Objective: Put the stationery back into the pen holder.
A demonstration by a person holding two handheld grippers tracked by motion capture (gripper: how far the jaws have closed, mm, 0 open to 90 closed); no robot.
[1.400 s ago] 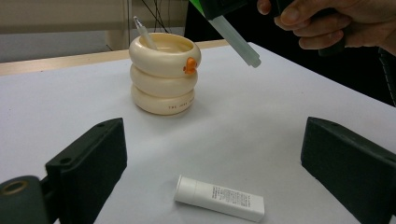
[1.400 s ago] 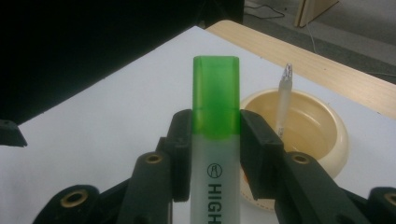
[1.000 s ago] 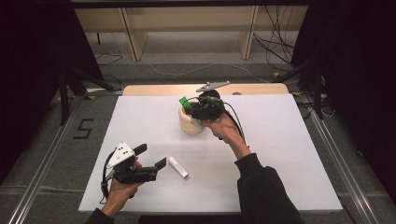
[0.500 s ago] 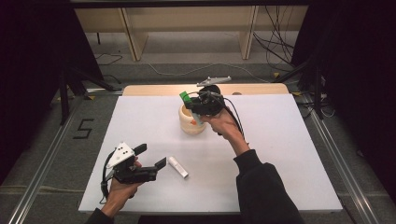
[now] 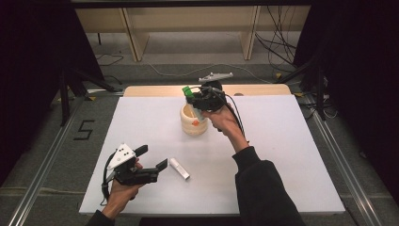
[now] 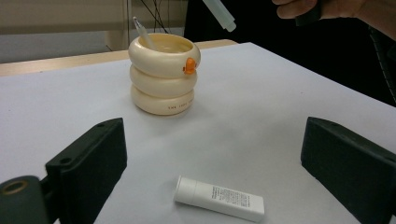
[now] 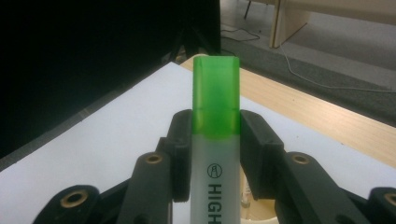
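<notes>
A cream ringed cup (image 5: 193,123) stands mid-table, with an orange figure (image 6: 189,66) on its rim and a clear pen (image 6: 140,31) inside. My right gripper (image 5: 194,97) hovers just above the cup, shut on a green-capped highlighter (image 7: 215,116). The cap (image 5: 187,90) points up and the pale lower end (image 6: 219,12) hangs over the cup (image 6: 163,74). My left gripper (image 5: 151,159) is held low at the table's front left, open, its jaws wide apart. A small white tube (image 6: 219,199) lies flat on the table between and just ahead of those jaws.
The white tabletop (image 5: 282,141) ends at a wooden strip (image 5: 254,89) along the far edge. Cables (image 5: 277,52) and wooden furniture legs stand on the floor beyond. Dark curtains close off both sides.
My right gripper has risen and tilted a little above the cup, still holding the highlighter. The left gripper and the white tube have not moved.
</notes>
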